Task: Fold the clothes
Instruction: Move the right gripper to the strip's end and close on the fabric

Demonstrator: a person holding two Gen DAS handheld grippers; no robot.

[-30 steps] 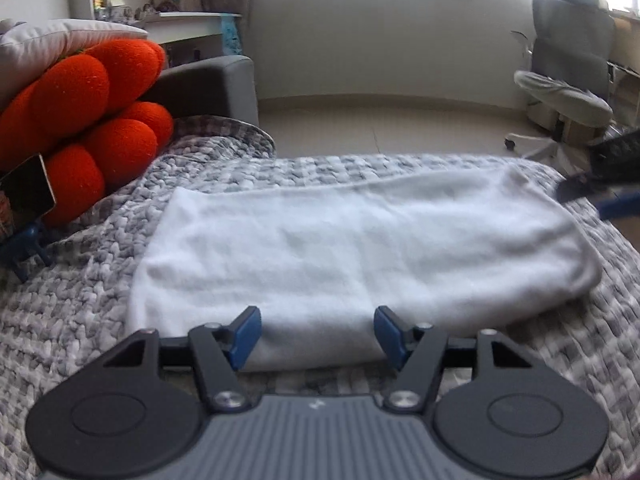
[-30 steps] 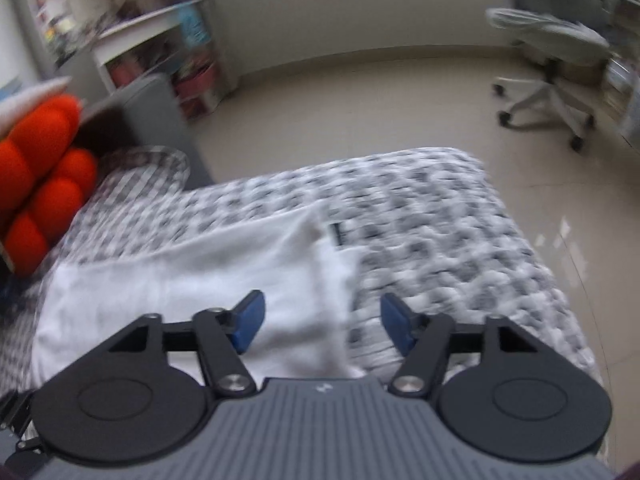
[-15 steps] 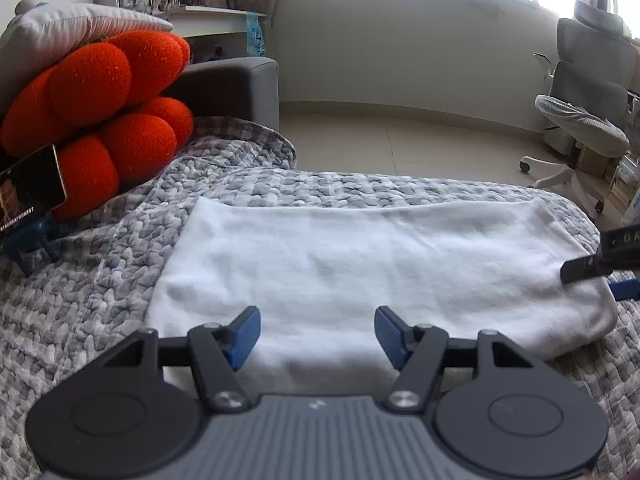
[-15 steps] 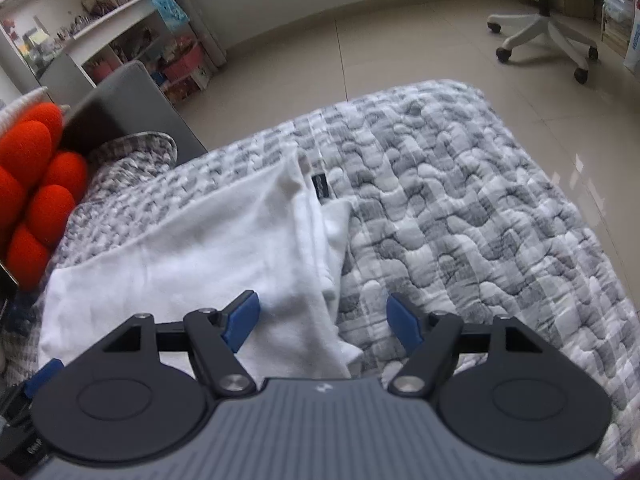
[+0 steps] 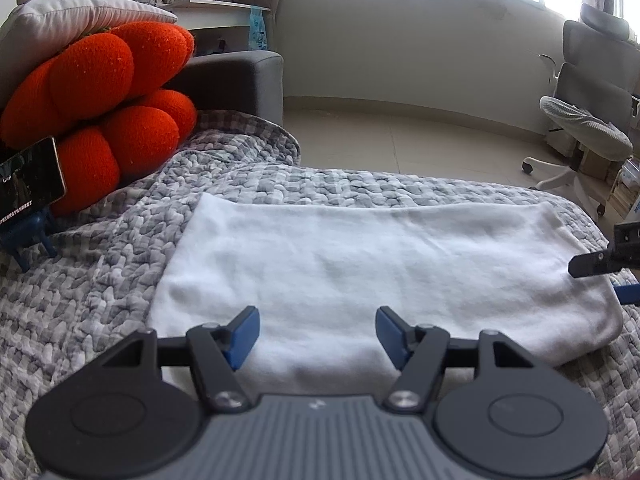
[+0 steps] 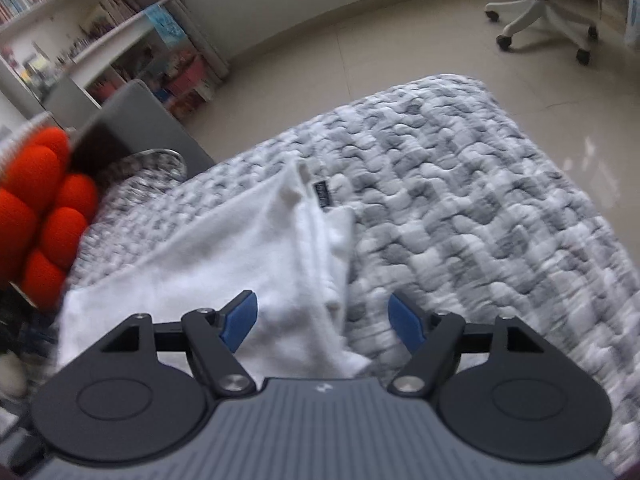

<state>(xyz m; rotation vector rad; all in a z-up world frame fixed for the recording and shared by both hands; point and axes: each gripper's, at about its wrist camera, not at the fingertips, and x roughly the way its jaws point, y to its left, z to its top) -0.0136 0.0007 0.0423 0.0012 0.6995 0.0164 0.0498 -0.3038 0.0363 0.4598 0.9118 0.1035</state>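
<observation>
1. Currently, a white garment (image 5: 360, 264), already folded into a strip, lies flat on the grey quilted bed (image 5: 100, 280).
2. Both left gripper (image 5: 318, 334) and right gripper (image 6: 323, 320) hover with fingers apart, gripping nothing, seemingly poised over its near edge for another fold.

No lettering is legible on the garment's dark tag (image 6: 322, 195).
</observation>
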